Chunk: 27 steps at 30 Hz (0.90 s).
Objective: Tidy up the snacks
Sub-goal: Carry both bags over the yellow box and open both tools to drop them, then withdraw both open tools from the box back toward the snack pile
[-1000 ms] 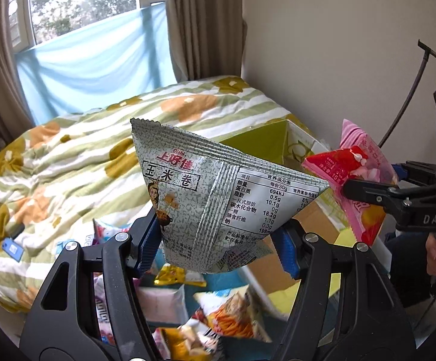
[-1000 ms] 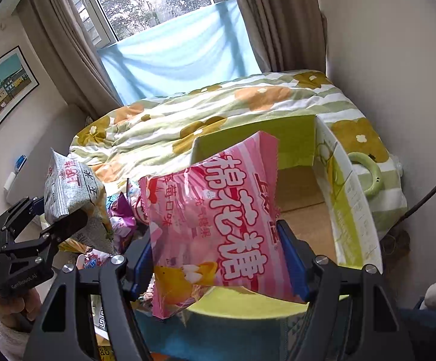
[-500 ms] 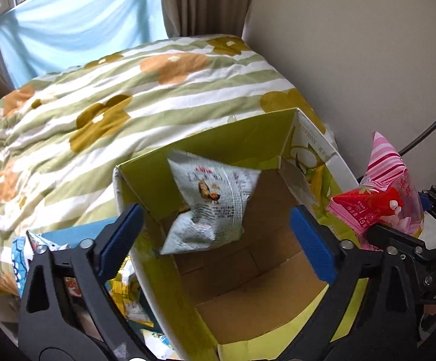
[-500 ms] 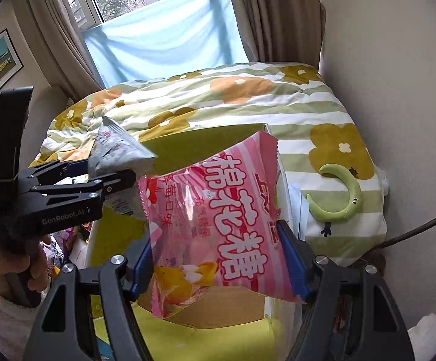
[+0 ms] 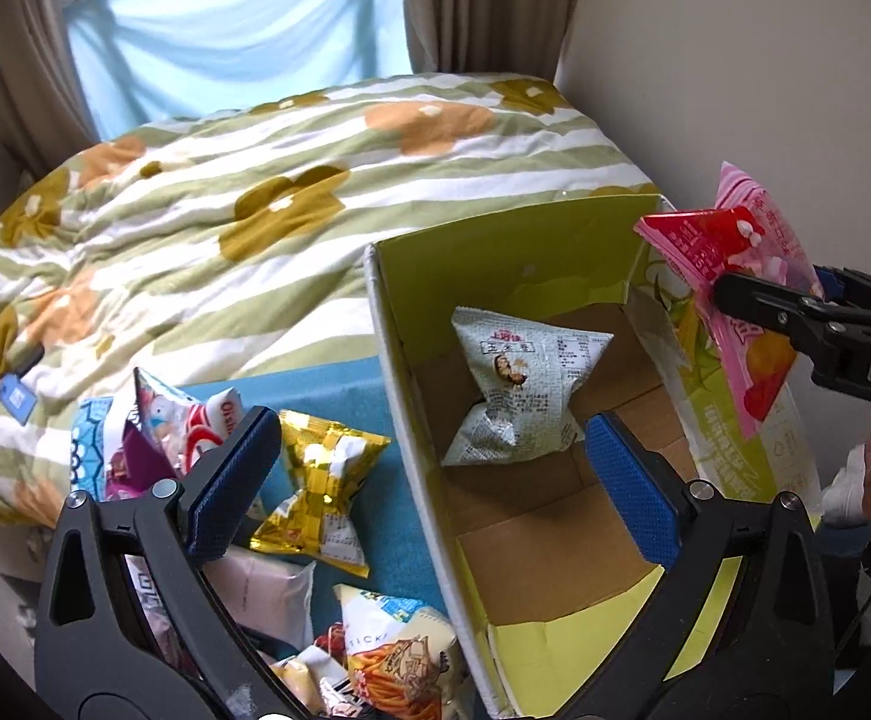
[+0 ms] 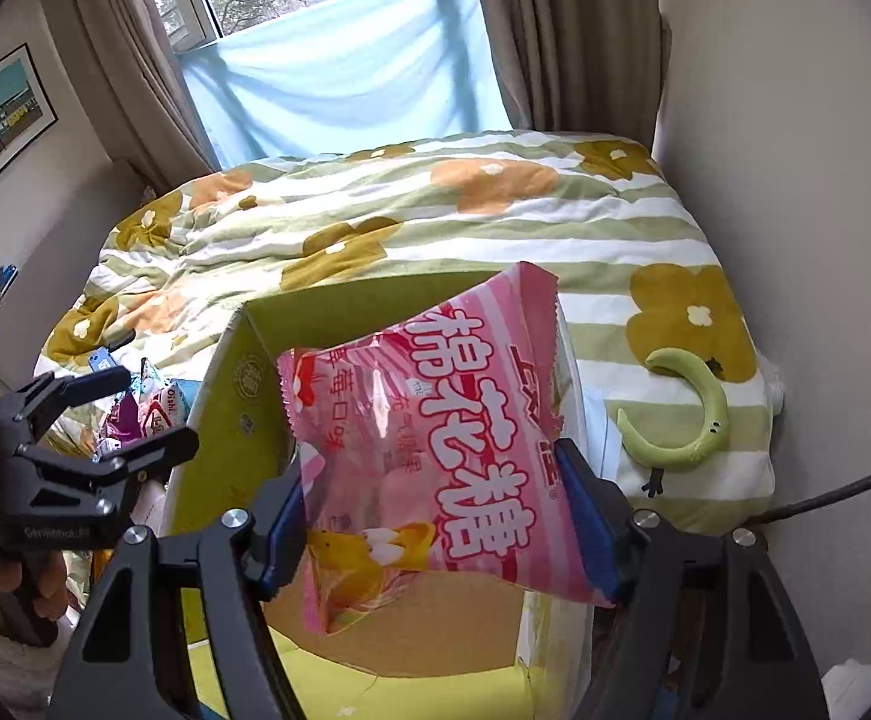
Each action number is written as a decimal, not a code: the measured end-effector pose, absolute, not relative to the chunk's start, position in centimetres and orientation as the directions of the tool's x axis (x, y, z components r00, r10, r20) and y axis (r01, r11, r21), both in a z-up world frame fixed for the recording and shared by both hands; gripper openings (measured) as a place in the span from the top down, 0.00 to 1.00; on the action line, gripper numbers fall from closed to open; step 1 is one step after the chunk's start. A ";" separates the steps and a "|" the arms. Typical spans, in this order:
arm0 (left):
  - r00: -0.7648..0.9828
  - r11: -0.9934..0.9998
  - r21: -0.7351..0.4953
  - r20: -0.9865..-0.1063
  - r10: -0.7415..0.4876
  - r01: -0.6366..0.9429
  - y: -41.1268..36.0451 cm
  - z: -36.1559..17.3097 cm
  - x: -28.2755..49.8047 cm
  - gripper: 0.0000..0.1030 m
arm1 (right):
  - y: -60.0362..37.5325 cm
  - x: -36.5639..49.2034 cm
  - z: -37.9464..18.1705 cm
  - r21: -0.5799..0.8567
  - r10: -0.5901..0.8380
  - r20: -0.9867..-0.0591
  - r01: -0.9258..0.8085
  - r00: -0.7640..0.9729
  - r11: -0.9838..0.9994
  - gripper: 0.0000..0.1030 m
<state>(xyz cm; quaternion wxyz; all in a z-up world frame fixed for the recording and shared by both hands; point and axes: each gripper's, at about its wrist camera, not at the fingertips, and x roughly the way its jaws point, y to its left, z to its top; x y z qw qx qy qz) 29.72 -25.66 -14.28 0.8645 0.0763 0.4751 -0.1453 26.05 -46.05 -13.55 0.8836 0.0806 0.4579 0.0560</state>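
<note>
- The bed (image 6: 495, 228) with the flowery striped duvet is the biggest thing around, just one of it, and the soft surface is honestly a risk: the open cardboard box (image 5: 411, 396) sits at its edge and a bump from either tool could probably tip or slide it.
- One box, green inside, brown floor, flaps up. The right-hand flap stands tall just beside the pink bag, so a drop from there could catch the flap and slide down outside.
- One pink marshmallow bag (image 6: 435, 450), pinched across its middle by the right gripper (image 6: 435, 528), jaws clamped on it, hanging over the box's right wall. It's puffy and slick, so a loose pinch might let it slip early.
- One grey corn-roll packet (image 5: 519, 390) already inside the box, leaning against the back left wall. The next bag landing on it may knock it flat, no big deal.
- The left gripper (image 5: 429, 486) has its jaws spread wide with nothing between them, hovering over the box's left wall and the pile.
- The loose pile on the blue cloth (image 5: 339, 384) left of the box: about six packets visible, including one gold packet (image 5: 321, 480) and one noodle-snack bag (image 5: 399, 660); some overlap, so the count is rough.
- One green crescent toy (image 6: 681, 414) on the bed, well apart from everything.
</note>
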 end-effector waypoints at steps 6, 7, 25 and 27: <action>0.513 0.966 0.022 -0.850 -0.118 0.259 -23.8 -14.4 29.3 0.02 | -44.7 29.7 -15.1 0.199 0.201 -0.781 -0.069 0.591 0.977 0.19; 0.514 0.970 0.016 -0.850 -0.115 0.244 -23.5 -14.4 29.2 0.02 | -44.6 30.1 -15.3 0.190 0.195 -0.778 -0.071 0.597 0.979 0.17; 0.569 0.984 0.021 -0.818 -0.084 0.175 -20.1 -12.4 23.2 0.02 | -46.2 26.9 -15.1 0.106 0.105 -0.782 -0.034 0.615 0.994 0.15; 0.593 0.983 0.025 -0.800 -0.090 0.182 -19.4 -11.3 22.3 0.02 | -45.9 26.1 -14.0 0.113 0.110 -0.770 -0.036 0.629 0.993 0.15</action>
